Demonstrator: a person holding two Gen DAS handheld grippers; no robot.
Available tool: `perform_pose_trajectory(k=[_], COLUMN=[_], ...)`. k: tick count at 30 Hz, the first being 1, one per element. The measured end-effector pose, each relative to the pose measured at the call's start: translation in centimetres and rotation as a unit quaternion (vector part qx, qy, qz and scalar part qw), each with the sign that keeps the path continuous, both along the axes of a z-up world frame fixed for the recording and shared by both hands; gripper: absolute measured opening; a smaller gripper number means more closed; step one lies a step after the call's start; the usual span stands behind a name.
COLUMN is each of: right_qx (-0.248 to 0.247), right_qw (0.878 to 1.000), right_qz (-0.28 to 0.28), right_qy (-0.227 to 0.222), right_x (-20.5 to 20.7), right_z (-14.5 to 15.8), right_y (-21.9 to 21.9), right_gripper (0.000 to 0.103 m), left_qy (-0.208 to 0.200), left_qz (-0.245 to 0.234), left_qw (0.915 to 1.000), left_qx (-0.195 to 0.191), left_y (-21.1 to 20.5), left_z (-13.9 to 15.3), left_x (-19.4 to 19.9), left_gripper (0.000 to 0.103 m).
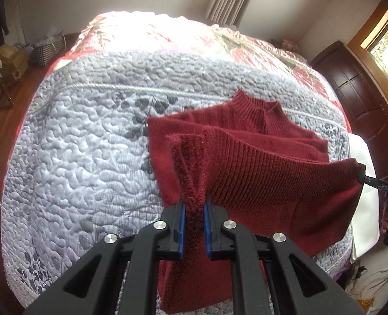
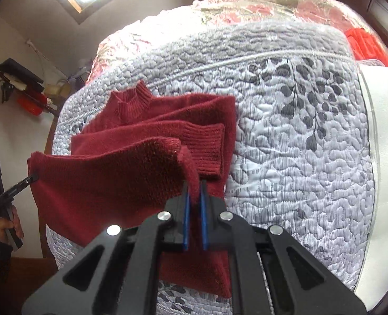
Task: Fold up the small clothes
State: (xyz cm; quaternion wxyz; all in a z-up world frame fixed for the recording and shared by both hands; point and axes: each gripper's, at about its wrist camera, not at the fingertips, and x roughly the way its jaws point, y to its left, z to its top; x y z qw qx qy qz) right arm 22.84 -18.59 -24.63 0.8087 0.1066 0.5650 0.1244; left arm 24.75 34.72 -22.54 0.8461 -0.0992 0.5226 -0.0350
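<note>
A dark red knitted sweater (image 1: 249, 155) lies on the quilted bed, collar toward the far side, sleeves folded across the body. Its ribbed hem is lifted off the bed. My left gripper (image 1: 195, 204) is shut on one hem corner, cloth bunched between the blue pads (image 1: 182, 225). In the right wrist view the sweater (image 2: 130, 162) hangs from my right gripper (image 2: 194, 194), shut on the other hem corner. The right gripper also shows in the left wrist view at the far corner (image 1: 363, 176), and the left gripper (image 2: 32, 178) at the left in the right wrist view, held by a hand (image 2: 8, 229).
The bed carries a pale grey quilt (image 1: 83, 144) with leaf print and a red floral cover (image 1: 246, 44) beyond it. A white sheet (image 2: 385, 157) lies at the bed's right side. A dark wooden cabinet (image 1: 356, 89) and a window stand to the right, clutter on a shelf (image 1: 23, 55) to the left.
</note>
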Motion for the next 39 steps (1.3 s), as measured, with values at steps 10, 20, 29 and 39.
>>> perform_pose_trajectory(k=[10, 20, 29, 39], right_qx=[0.000, -0.008, 0.004, -0.017], right_qw=[0.998, 0.999, 1.000, 0.999], right_qz=[0.004, 0.000, -0.016, -0.042], right_qy=[-0.056, -0.043, -0.007, 0.019], right_x=[5.0, 11.5, 16.5, 18.8], right_z=[4.3, 2.3, -1.2, -5.9], right_y=[1.1, 1.0, 0.3, 0.2], right_gripper=[0.006, 0.006, 0.003, 0.032], left_qy=[-0.051, -0.031, -0.011, 0.062], left_qz=[-0.013, -0.022, -0.023, 0.000], left_qw=[0.9986, 0.9992, 0.9997, 0.9981], left_qx=[0.003, -0.009, -0.005, -0.002], left_y=[0.5, 1.6, 2.5, 3.7], left_z=[3.6, 1.3, -1.2, -8.9], left_x=[3.9, 11.1, 16.2, 19.3], left_gripper=[0.011, 0.011, 0.011, 0.021])
